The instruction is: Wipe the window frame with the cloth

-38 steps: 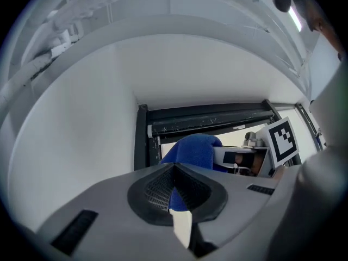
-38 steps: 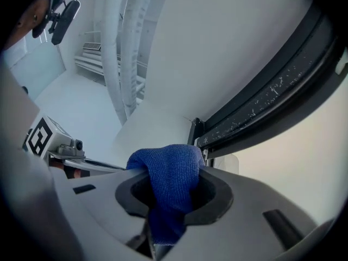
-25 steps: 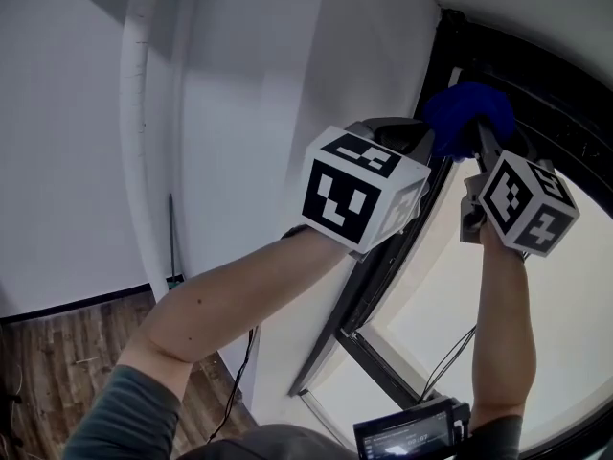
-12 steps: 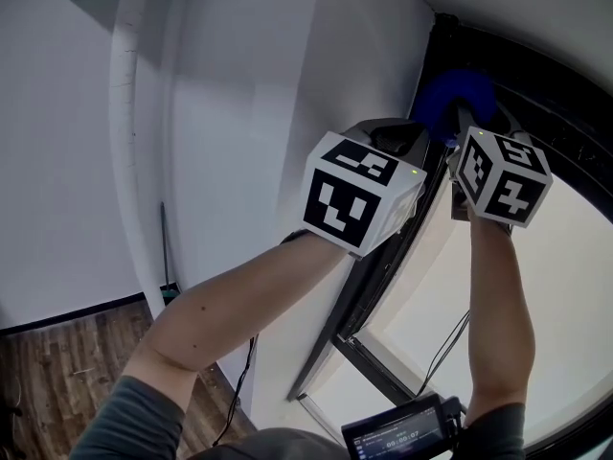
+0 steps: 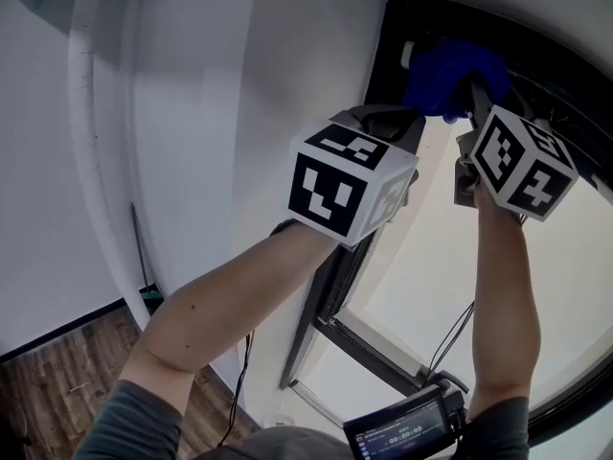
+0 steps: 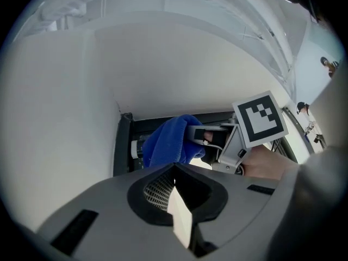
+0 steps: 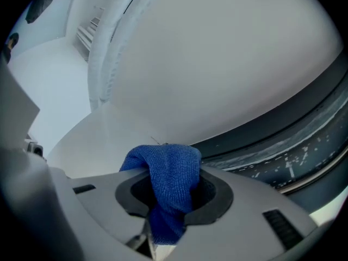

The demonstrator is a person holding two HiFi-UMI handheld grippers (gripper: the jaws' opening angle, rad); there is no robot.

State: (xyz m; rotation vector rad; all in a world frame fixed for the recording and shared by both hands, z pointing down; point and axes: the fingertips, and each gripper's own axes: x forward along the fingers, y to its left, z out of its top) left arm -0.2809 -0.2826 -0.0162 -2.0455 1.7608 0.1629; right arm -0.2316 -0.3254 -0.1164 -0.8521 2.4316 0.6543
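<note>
Blue microfibre cloth, clamped in the right gripper, meets the top corner of the black window frame. The left gripper hovers closed and empty. Wiping seems underway; next comes a steady drag along the frame.

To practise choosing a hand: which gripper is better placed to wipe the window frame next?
Right. The right gripper is shut on the blue cloth, close to the dark window frame. The left gripper is shut on nothing, back from the frame.

Nubby blue cloth, matt black frame (dusty)
</note>
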